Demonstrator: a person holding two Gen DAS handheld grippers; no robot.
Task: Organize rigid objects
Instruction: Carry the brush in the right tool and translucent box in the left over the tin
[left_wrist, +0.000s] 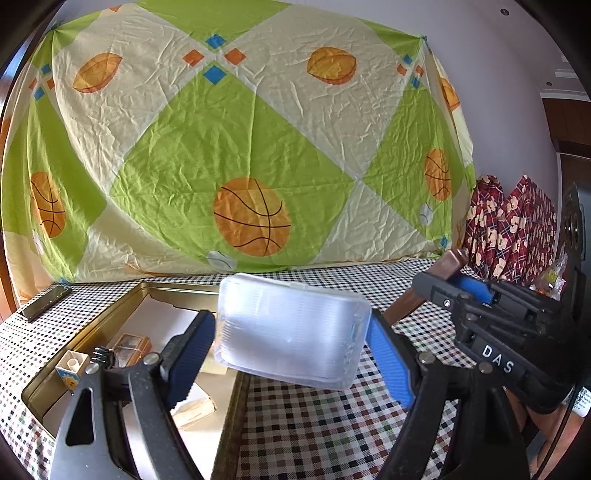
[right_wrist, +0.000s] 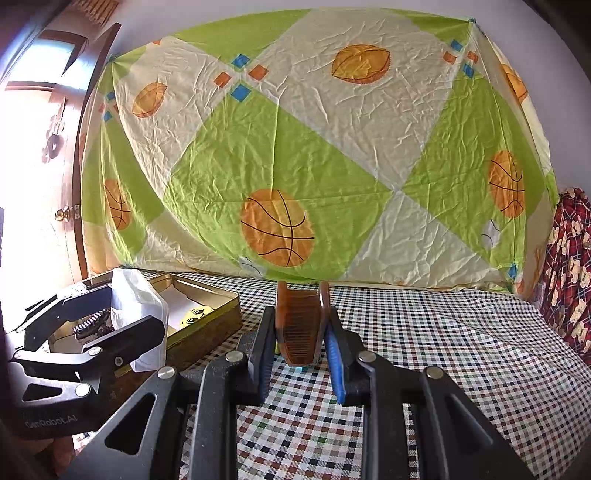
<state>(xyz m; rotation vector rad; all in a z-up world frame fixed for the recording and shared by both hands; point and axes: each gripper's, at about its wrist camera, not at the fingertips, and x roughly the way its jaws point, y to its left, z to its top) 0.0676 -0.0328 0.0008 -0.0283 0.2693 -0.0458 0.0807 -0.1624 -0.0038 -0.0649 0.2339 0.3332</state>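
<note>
While tin (left_wrist: 110, 314) sits left, phone (left_wrist: 44, 301) lies beyond.

A table covered by a checked cloth (left_wrist: 314, 424) is seen beneath both tongs, and on it, to the left of them, an open gold tin (left_wrist: 122, 306) is set, with a dark phone (left_wrist: 44, 301) laid beyond it.
</note>
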